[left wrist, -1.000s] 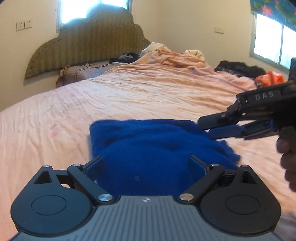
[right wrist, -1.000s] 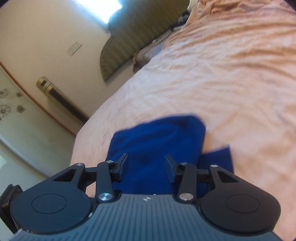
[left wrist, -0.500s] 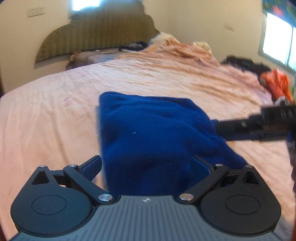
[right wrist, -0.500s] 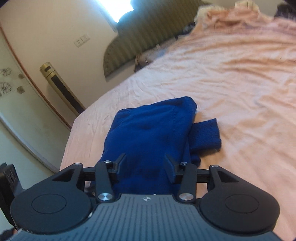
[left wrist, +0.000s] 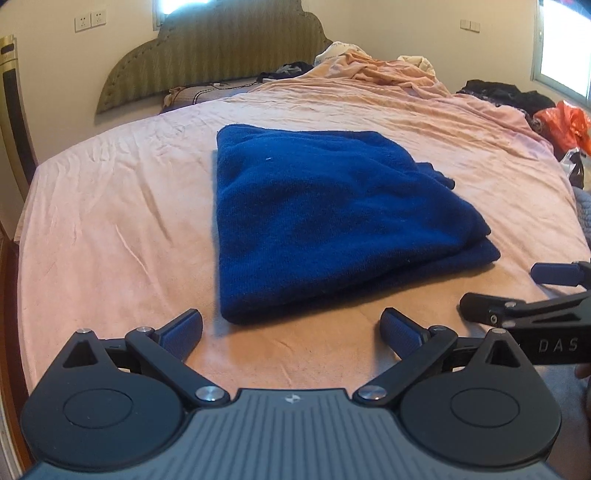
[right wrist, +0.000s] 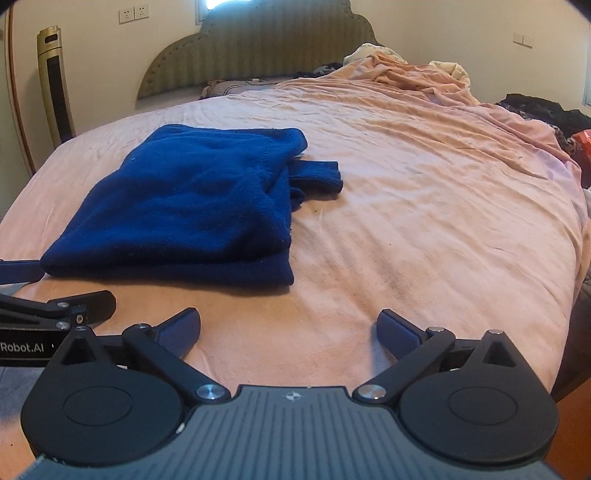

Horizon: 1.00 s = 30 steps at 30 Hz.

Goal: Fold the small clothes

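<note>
Blue sweater [left wrist: 332, 218] now lies folded on bed [left wrist: 110, 229], released. Left tongs [left wrist: 291, 328] and right tongs [right wrist: 288, 328] pulled back, spread wide, empty; fold looks complete.

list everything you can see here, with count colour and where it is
sweater: 1, blue, folded, on the near part of the bed, a cuff sticking out on its right
bed sheet: 1, pink, wrinkled, covers the bed
headboard: 1, olive, against the far wall
pillow: 1, striped, below the headboard
rumpled bedding: 1 heap, peach, far right of the bed
dark clothes: 1 pile, black, right edge
bag: 1, orange, right edge
tower fan: 1, gold, left wall
wall sockets: 2, white, left of the headboard
left gripper: 1, black, blue fingers, open, empty
right gripper: 1, black, blue fingers, open, empty
</note>
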Each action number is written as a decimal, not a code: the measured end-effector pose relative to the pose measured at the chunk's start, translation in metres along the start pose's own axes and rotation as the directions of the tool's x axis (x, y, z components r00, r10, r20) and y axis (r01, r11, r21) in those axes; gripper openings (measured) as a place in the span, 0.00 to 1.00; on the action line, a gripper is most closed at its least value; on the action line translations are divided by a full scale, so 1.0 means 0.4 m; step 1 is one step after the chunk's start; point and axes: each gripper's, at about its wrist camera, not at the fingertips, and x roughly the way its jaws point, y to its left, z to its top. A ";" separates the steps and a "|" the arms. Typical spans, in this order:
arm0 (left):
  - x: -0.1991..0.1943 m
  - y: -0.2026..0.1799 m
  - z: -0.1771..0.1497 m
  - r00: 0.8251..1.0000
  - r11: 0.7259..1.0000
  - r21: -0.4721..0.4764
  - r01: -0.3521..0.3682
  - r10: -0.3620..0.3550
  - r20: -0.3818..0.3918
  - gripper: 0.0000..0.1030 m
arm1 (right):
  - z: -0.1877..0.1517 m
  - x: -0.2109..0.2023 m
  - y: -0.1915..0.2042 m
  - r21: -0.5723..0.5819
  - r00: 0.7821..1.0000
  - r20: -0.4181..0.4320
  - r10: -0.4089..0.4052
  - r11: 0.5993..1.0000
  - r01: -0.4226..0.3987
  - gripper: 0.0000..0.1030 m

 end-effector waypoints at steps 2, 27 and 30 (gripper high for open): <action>-0.001 -0.001 -0.004 1.000 1.000 -0.001 -0.004 0.004 0.003 1.00 | -0.004 0.000 0.007 -0.006 1.000 0.003 -0.009 1.000 0.009 0.99; 0.005 0.010 -0.005 0.996 0.993 -0.079 -0.086 0.086 -0.003 1.00 | -0.001 0.028 0.031 0.078 0.997 0.018 -0.078 0.994 0.076 1.00; 0.007 0.007 -0.005 0.995 0.992 -0.076 -0.096 0.096 -0.004 1.00 | 0.000 0.027 0.032 0.078 0.997 0.018 -0.078 0.994 0.076 1.00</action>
